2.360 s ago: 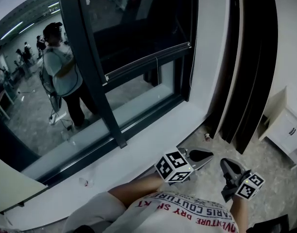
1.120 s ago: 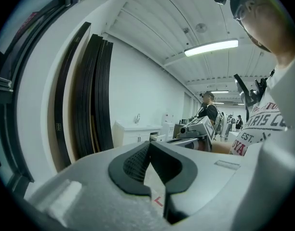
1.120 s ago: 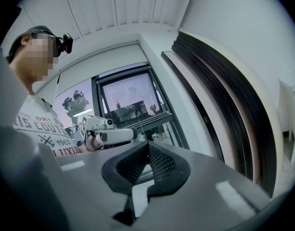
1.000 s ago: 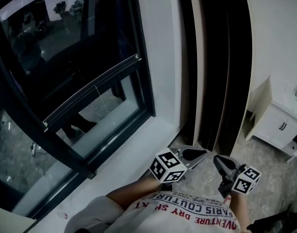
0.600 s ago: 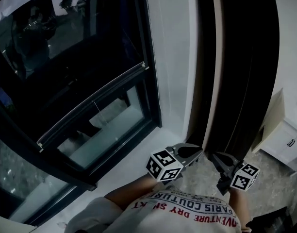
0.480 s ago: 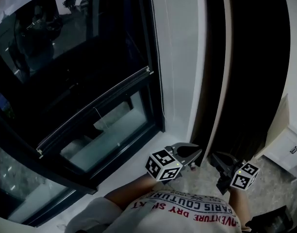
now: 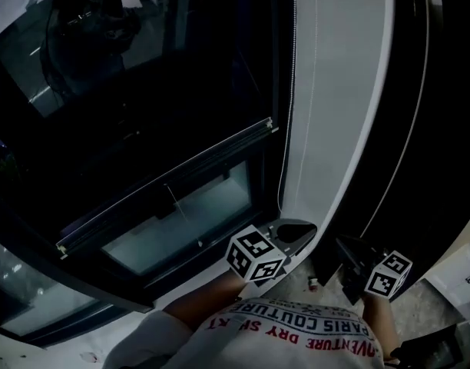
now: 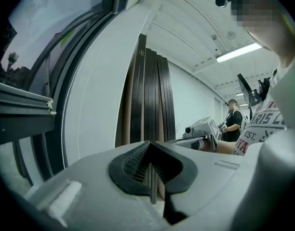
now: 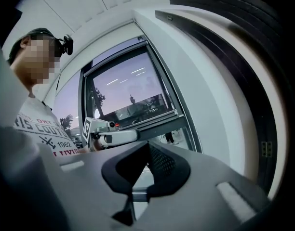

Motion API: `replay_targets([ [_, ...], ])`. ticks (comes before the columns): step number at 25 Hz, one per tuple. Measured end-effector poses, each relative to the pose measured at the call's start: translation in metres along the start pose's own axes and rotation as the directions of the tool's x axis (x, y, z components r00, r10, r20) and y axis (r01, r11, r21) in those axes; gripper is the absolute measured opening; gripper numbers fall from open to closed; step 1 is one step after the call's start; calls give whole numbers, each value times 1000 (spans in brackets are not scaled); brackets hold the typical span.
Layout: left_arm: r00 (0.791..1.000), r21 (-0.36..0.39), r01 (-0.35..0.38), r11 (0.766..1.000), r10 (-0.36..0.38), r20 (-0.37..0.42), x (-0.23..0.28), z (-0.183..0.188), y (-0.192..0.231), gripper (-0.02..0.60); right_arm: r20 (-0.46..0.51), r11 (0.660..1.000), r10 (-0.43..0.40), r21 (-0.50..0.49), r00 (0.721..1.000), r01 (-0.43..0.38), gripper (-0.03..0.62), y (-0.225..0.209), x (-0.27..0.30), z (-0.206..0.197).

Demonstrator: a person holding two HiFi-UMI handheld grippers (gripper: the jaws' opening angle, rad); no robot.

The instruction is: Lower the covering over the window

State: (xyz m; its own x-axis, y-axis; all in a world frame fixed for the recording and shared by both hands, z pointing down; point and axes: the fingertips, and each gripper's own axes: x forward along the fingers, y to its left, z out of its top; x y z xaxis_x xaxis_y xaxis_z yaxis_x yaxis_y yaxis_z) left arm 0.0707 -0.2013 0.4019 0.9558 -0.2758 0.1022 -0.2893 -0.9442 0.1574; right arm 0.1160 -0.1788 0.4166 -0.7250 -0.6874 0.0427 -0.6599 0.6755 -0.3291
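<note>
A dark roller blind (image 7: 143, 91) covers the upper window, and its bottom rail (image 7: 166, 181) hangs above a strip of bare glass (image 7: 181, 215). Along the frame's right edge runs a white bead chain (image 7: 287, 121), also visible in the left gripper view as a bead chain (image 8: 70, 109). My left gripper (image 7: 306, 229) is shut and empty, just below the chain's lower end, near the sill. My right gripper (image 7: 344, 246) is shut and empty beside it, in front of the dark curtain (image 7: 442, 129). The close views show the left gripper (image 8: 150, 148) and the right gripper (image 9: 147, 150) with jaws together and nothing between them.
A white wall pier (image 7: 335, 91) separates the window from the curtain folds (image 8: 152, 105). A white cabinet (image 7: 467, 274) stands at the far right, and a small object (image 7: 312, 284) lies on the floor. A person (image 8: 233, 121) stands far back in the room.
The view has swung right along the window. Both grippers have moved with it to the window's right end by the bead chain and pier. Both have stayed shut.
</note>
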Motion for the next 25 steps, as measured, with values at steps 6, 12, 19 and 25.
replay_targets([
  [6, 999, 1, -37, 999, 37, 28, -12, 5, 23, 2, -37, 999, 41, -5, 999, -41, 6, -7, 29, 3],
  [12, 994, -13, -99, 995, 100, 38, -16, 8, 50, 2, -54, 994, 105, -26, 993, -107, 6, -12, 59, 17],
  [19, 985, -11, -169, 985, 170, 24, -17, 8, 82, 2, -60, 989, 144, -6, 988, -144, 6, -27, 76, 13],
  [25, 979, 3, -200, 980, 200, 34, -6, 25, 118, 2, -62, 987, 163, -1, 985, -164, 6, -48, 90, 24],
])
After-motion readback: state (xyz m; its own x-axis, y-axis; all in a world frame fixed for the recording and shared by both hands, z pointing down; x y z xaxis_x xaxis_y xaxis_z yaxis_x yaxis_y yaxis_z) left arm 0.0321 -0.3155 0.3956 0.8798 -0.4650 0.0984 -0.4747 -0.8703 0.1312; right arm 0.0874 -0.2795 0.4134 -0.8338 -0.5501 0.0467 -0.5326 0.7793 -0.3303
